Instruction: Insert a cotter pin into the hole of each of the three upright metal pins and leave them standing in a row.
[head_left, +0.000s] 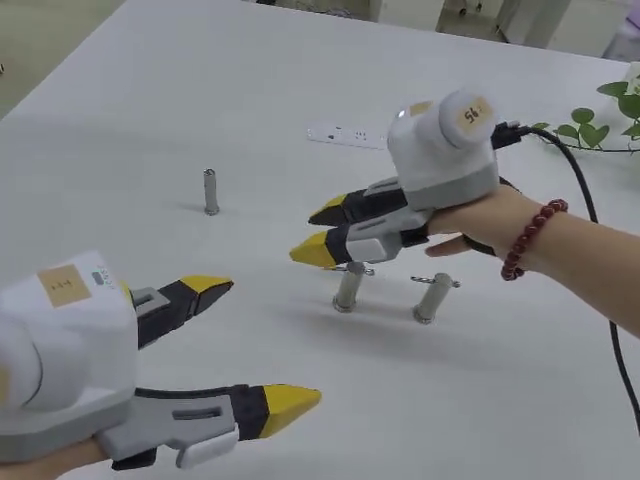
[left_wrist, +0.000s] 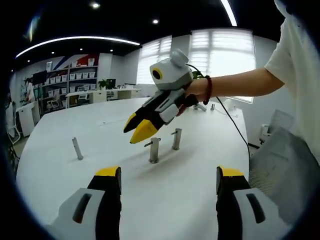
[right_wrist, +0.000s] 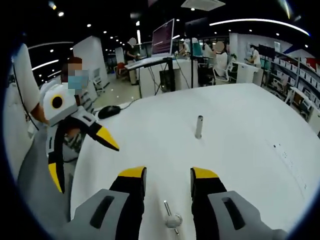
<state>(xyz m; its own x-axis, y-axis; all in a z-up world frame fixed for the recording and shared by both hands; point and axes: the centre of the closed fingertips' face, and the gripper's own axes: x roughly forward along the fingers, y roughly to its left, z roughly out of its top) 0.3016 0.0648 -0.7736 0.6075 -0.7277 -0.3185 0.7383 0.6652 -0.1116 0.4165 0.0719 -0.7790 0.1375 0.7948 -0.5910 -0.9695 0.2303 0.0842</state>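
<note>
Three upright metal pins stand on the white table (head_left: 150, 90). The far-left pin (head_left: 211, 190) (left_wrist: 77, 148) (right_wrist: 199, 126) has no cotter pin that I can see. The middle pin (head_left: 348, 288) (left_wrist: 154, 150) and the right pin (head_left: 430, 297) (left_wrist: 176, 138) each carry a cotter pin through the top. My right gripper (head_left: 315, 232) (right_wrist: 168, 174) hovers open just above the middle pin, whose top (right_wrist: 172, 220) shows low between its jaws. My left gripper (head_left: 258, 343) (left_wrist: 169, 175) is open and holds nothing, near the front-left edge, pointing at the pins.
A white power strip (head_left: 345, 135) lies at the back of the table. A black cable (head_left: 590, 200) runs from the right gripper past a green plant (head_left: 600, 125) at the right edge. Bare table lies between the far-left pin and the other two.
</note>
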